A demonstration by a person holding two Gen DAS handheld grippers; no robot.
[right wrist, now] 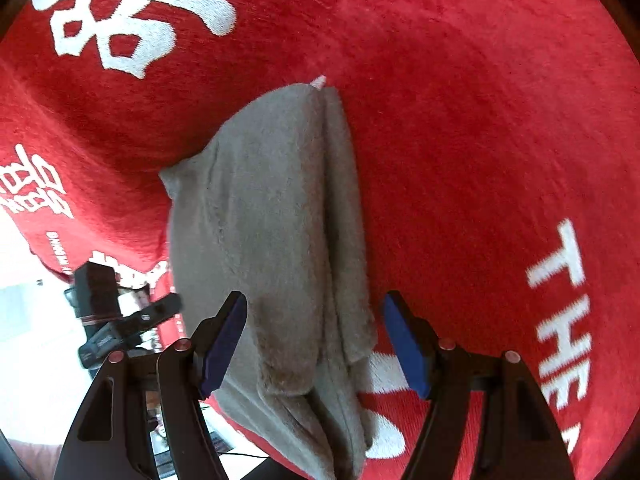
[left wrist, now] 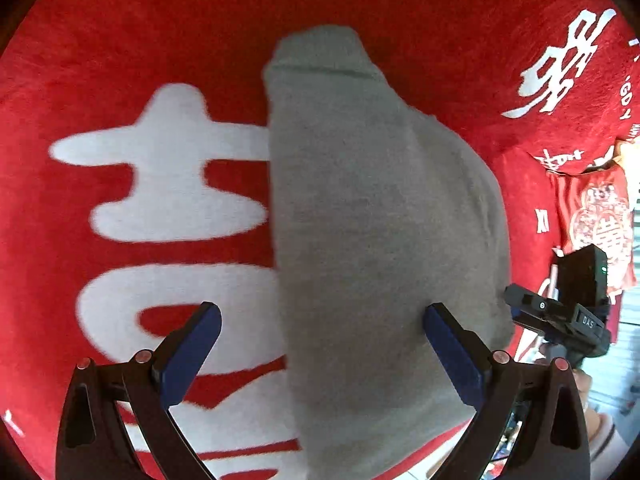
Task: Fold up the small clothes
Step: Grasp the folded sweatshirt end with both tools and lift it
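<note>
A grey folded garment (left wrist: 372, 232) lies on a red cloth with white lettering (left wrist: 120, 60). My left gripper (left wrist: 320, 328) is open, its blue-padded fingers (left wrist: 192, 352) spread above the garment's near end, one over the cloth and one over the grey fabric. In the right wrist view the same grey garment (right wrist: 272, 240) lies in long folds, with a small pink tag at its far tip. My right gripper (right wrist: 316, 332) is open and straddles the garment's near end without gripping it. The right gripper shows at the left wrist view's right edge (left wrist: 560, 312), and the left gripper at the right wrist view's left edge (right wrist: 116, 312).
The red cloth (right wrist: 480, 120) covers the whole work surface and drops off at the edge near the other gripper. A red printed fabric (left wrist: 600, 216) hangs beyond that edge. Pale floor (right wrist: 24, 320) lies below.
</note>
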